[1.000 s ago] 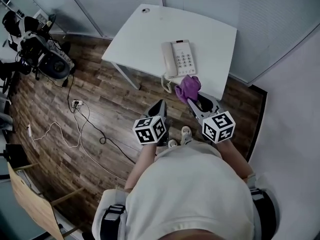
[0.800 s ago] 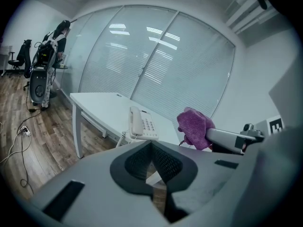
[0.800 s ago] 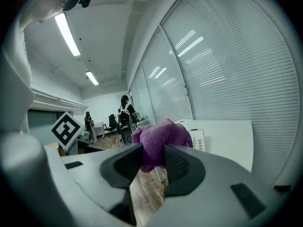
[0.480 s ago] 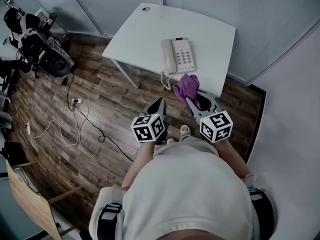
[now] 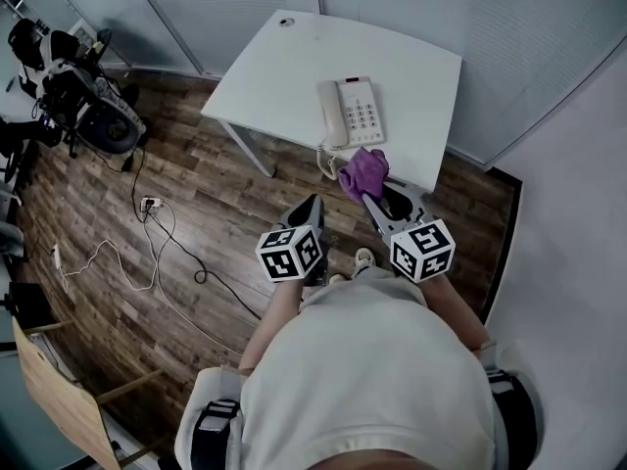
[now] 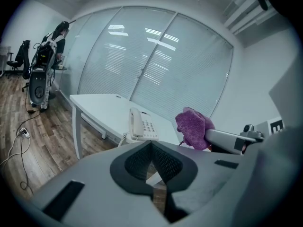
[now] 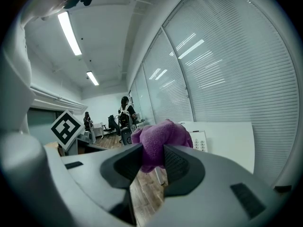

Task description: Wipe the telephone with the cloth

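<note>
Your left tongs are clenched on nothing, held above the wooden floor short of the white table. The telephone sits on the table near its front edge, handset cradled. Your right tongs grip the bunched purple cloth at that edge, near the telephone.

An office, blinds hanging behind glass partition walls, a desk telephone sitting on a white table, strip lights glowing overhead, an office chair standing aside, cables trailing across wood-plank floor.
</note>
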Available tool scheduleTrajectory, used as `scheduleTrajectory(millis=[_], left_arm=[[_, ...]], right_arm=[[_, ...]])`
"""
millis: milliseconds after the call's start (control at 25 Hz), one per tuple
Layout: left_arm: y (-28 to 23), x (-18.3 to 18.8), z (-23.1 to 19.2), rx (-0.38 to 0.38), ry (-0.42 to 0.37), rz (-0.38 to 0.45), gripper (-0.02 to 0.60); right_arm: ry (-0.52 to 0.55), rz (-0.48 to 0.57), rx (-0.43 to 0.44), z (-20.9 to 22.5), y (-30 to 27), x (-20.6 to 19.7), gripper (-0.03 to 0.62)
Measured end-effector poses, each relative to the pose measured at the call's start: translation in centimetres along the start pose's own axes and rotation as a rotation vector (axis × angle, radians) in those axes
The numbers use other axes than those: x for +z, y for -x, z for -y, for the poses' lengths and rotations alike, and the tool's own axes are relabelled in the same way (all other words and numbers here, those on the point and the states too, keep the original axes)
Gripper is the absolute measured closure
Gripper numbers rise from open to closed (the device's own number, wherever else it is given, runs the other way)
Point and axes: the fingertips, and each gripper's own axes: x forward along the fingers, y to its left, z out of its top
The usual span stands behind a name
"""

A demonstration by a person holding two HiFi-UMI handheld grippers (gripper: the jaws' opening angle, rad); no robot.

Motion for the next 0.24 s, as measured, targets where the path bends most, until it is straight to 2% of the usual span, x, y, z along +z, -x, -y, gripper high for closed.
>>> scheduleTrajectory(millis=[240], left_arm=[[-0.34,-0.40,-0.21,-0.003,0.002,-0.009,0.561]], right_arm=[[0.002,0.000,0.006,0.00,-0.08,-0.41,0.456]])
